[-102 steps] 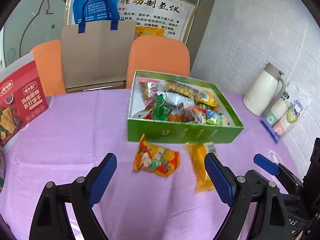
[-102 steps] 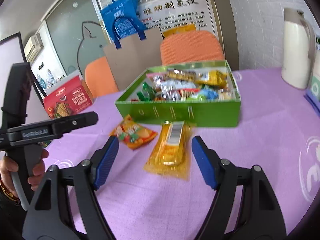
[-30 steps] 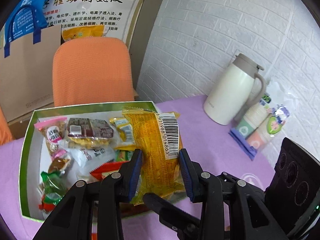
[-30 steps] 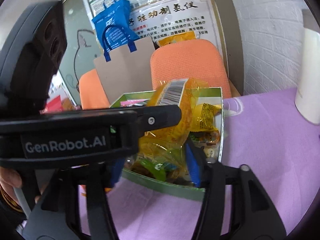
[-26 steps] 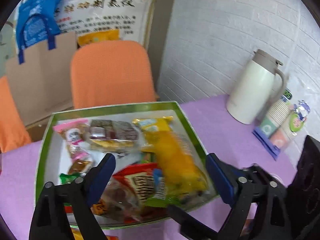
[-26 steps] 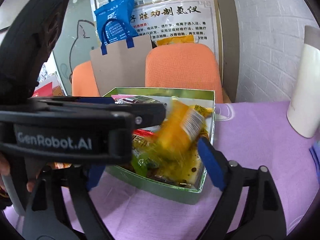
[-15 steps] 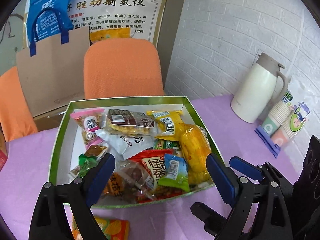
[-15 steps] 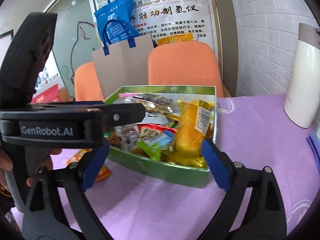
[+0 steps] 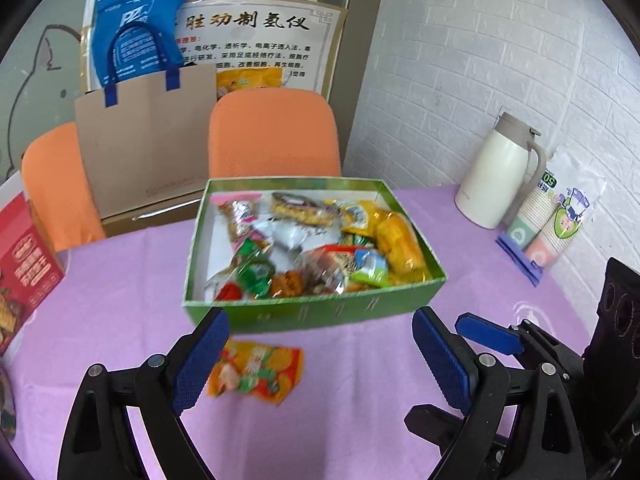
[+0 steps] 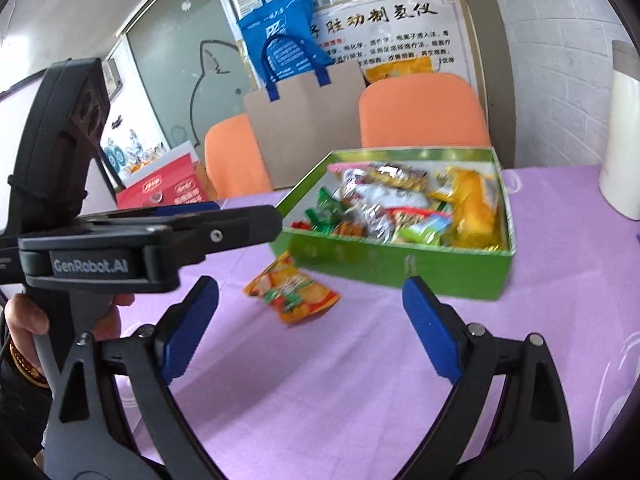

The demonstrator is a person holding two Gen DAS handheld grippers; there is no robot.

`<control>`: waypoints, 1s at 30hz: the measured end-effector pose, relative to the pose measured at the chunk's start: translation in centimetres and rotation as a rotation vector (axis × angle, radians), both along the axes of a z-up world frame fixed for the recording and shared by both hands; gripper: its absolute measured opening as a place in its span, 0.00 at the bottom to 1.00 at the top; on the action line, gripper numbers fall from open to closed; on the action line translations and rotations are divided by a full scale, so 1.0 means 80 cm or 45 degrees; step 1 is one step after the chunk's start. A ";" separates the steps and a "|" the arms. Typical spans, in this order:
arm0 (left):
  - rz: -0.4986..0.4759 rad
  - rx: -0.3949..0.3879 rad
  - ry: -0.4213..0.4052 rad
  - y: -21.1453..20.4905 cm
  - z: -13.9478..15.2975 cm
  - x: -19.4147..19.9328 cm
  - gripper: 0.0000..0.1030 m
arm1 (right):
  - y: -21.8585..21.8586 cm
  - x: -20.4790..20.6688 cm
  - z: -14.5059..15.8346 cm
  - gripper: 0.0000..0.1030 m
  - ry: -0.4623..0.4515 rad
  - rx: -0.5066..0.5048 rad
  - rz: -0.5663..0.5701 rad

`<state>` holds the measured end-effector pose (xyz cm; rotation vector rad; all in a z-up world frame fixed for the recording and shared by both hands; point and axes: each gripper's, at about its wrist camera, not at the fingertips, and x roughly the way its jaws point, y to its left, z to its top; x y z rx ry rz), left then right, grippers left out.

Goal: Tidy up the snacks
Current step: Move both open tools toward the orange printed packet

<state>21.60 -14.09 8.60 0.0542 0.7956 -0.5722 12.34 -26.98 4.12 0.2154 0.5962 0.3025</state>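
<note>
A green box (image 9: 320, 314) full of snack packets stands on the purple table; it also shows in the right wrist view (image 10: 400, 266). A long yellow packet (image 9: 398, 246) lies inside along its right side, also seen from the right wrist (image 10: 474, 208). An orange snack packet (image 9: 256, 372) lies on the cloth in front of the box, and shows in the right wrist view (image 10: 294, 292). My left gripper (image 9: 320, 364) is open and empty, just right of the orange packet. My right gripper (image 10: 314, 330) is open and empty, near that packet.
A white thermos (image 9: 496, 176) and packs of paper cups (image 9: 556, 228) stand at the right by the brick wall. A red biscuit box (image 9: 24, 276) is at the left. Two orange chairs (image 9: 272, 132) and a brown paper bag (image 9: 148, 156) are behind the table.
The left gripper carried the yellow packet over the box, opened and dropped it inside. Both grippers have since pulled back toward the front of the table, bringing the orange packet into view.
</note>
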 end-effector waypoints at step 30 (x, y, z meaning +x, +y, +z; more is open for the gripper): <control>0.087 -0.120 0.382 0.074 -0.145 0.084 0.38 | 0.074 0.074 -0.102 0.68 0.322 -0.079 0.041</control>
